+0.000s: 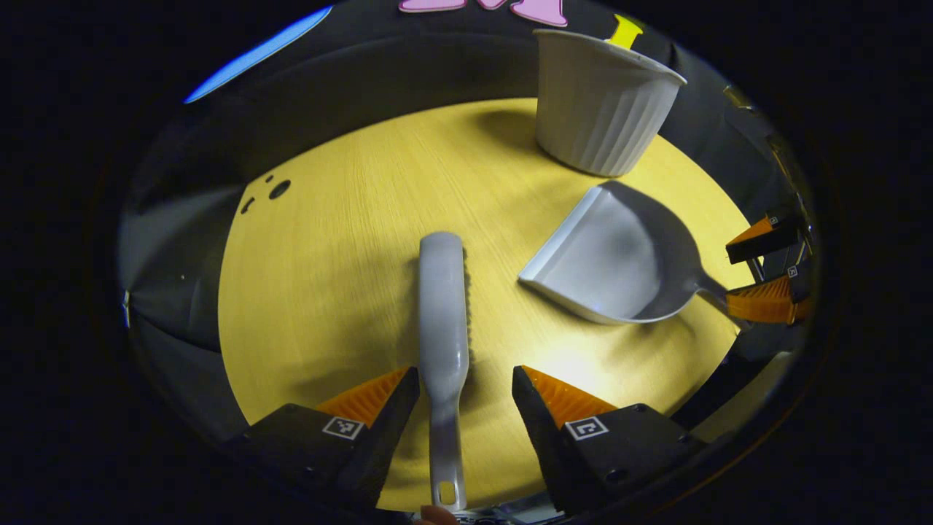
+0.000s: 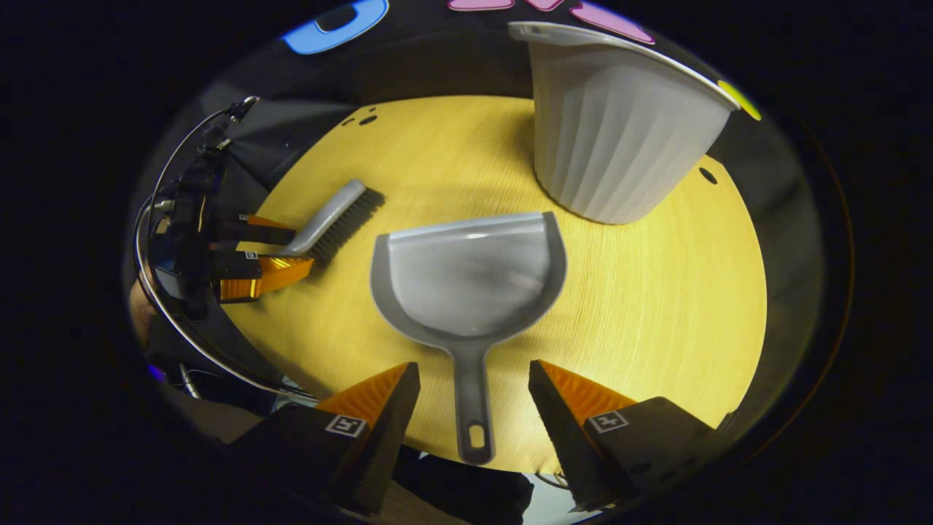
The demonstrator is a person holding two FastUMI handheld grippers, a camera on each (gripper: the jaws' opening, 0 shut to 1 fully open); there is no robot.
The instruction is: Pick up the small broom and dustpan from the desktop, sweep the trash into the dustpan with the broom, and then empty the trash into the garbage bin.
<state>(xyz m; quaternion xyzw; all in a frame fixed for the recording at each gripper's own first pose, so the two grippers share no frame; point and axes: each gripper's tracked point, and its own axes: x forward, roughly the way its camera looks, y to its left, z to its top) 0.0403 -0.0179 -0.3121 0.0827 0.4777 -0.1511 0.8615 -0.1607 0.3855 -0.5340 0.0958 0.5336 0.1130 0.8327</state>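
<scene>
Straddling the broom (image 1: 442, 306) handle, the left gripper (image 1: 466, 390) stands unclosed, as does the right gripper (image 2: 474, 386) astride the dustpan (image 2: 468, 281) handle, both aligned for pickup.

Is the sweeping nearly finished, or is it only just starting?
Only just starting. Nothing looks done yet: the broom and the dustpan lie flat on the table. In hand: the left tongs sit open around the broom's handle, and the right tongs sit open around the dustpan's handle. Left to do: gripping, lifting, sweeping, and tipping into the bin. I can't see any trash.
</scene>
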